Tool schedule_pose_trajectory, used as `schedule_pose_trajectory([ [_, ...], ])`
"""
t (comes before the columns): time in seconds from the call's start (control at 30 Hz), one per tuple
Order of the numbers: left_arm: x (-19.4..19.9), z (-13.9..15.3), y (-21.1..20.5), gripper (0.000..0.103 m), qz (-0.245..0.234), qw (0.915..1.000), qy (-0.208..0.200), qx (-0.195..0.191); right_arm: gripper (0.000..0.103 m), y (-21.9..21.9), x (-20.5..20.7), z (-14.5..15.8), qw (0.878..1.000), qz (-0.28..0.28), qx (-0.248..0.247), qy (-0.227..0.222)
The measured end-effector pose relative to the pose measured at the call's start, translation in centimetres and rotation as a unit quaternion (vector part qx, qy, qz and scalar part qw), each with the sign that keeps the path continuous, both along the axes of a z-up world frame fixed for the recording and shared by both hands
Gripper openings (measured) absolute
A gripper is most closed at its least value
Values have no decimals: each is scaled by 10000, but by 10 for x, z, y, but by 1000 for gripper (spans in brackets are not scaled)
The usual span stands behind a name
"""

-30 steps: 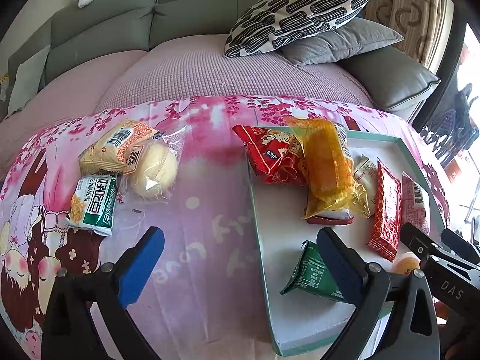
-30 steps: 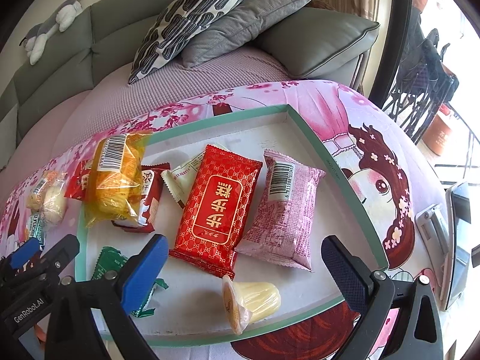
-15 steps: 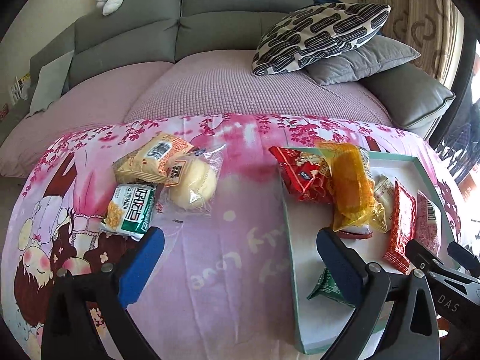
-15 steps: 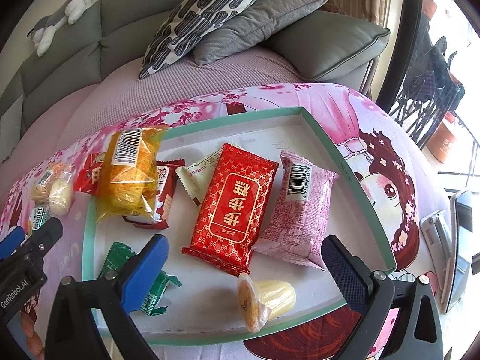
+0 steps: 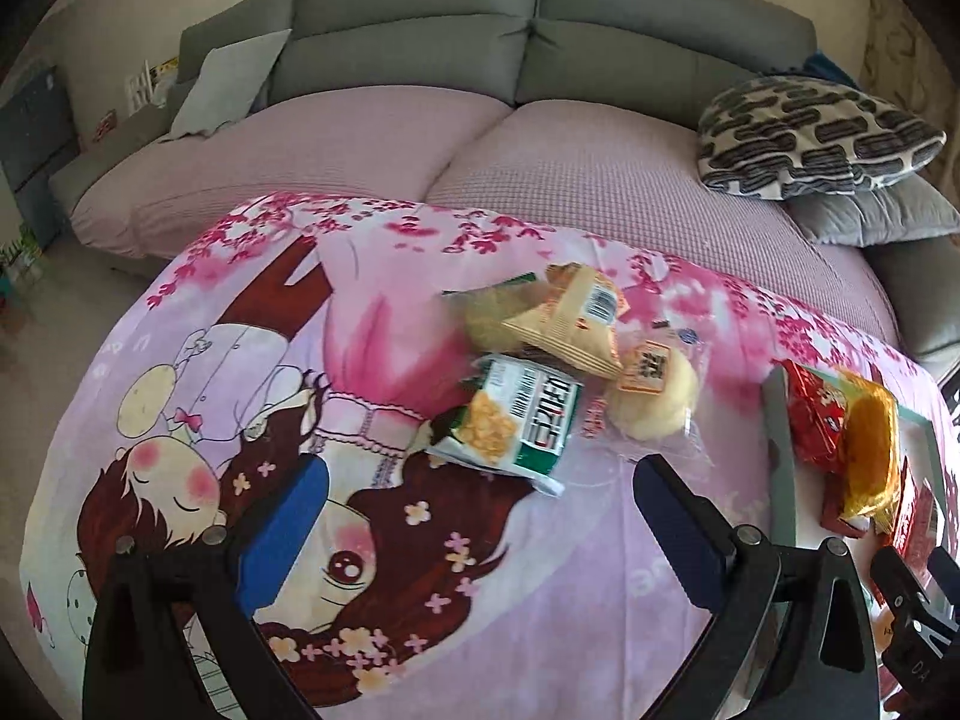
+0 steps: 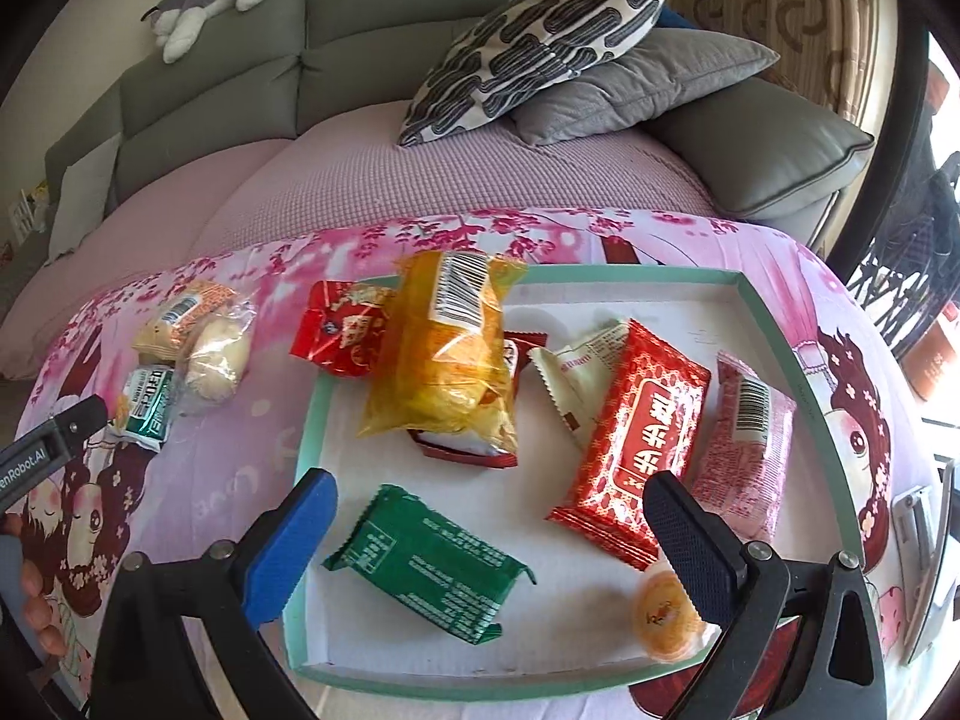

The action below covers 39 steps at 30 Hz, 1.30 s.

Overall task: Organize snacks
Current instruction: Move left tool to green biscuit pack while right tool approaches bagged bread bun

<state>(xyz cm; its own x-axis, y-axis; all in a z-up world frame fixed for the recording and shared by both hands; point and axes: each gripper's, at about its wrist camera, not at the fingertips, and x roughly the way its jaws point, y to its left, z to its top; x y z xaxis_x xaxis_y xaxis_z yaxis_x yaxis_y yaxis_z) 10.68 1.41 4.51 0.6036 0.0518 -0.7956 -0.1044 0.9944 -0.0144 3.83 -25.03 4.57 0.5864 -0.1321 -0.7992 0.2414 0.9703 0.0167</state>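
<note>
A green-and-white snack pack (image 5: 516, 420), a tan wafer pack (image 5: 570, 318) and a wrapped bun (image 5: 657, 396) lie together on the pink cartoon cloth (image 5: 372, 312). My left gripper (image 5: 474, 534) is open and empty, just in front of them. The shallow teal-rimmed tray (image 6: 774, 312) holds a yellow bag (image 6: 450, 354), red packs (image 6: 636, 444), a pink pack (image 6: 744, 438), a green pack (image 6: 426, 558) and a jelly cup (image 6: 666, 615). My right gripper (image 6: 492, 546) is open and empty over the tray's front edge.
A grey sofa (image 5: 420, 18) with a pink cover stands behind the table. Patterned and grey cushions (image 6: 540, 42) lie at its right end. A phone-like device (image 6: 918, 540) lies right of the tray. The left gripper's body (image 6: 48, 444) shows at the left.
My left gripper has swung left, away from the tray, and now faces the three loose snacks on the cloth. My right gripper has shifted left over the tray. Both stay open.
</note>
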Motion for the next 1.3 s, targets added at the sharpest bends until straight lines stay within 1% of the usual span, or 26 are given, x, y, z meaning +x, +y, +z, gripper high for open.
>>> schedule_pose_trajectory([
  [0.23,2,0,37,101,348,9991,-124,-199,103,34,10,5,9992,352,53,-158],
  [0.33,4,-1,48,101,484,9983,-219,-227,103,50,16,4,9985,514,80,-164],
  [0.47,7,-5,63,101,588,9972,-277,-376,103,69,24,2,9976,677,80,-136],
  [0.57,11,-10,72,101,703,9966,-264,-349,103,80,30,2,9963,803,251,-159],
  [0.7,17,-20,81,102,742,9956,-197,-533,103,93,43,1,9947,892,487,-181],
  [0.8,21,-25,80,102,650,9959,-147,-606,103,100,55,1,9937,928,596,-190],
  [0.93,28,-30,72,102,429,9974,39,-577,103,104,70,0,9924,942,777,-143],
  [1.1,32,-32,63,102,206,9967,93,-779,103,103,85,-1,9898,935,1065,-108],
  [1.23,37,-35,46,101,11,9981,170,-598,103,99,99,-2,9884,856,1253,-53],
  [1.3,39,-37,40,101,-103,9978,181,-627,103,98,106,-2,9881,842,1288,-35],
])
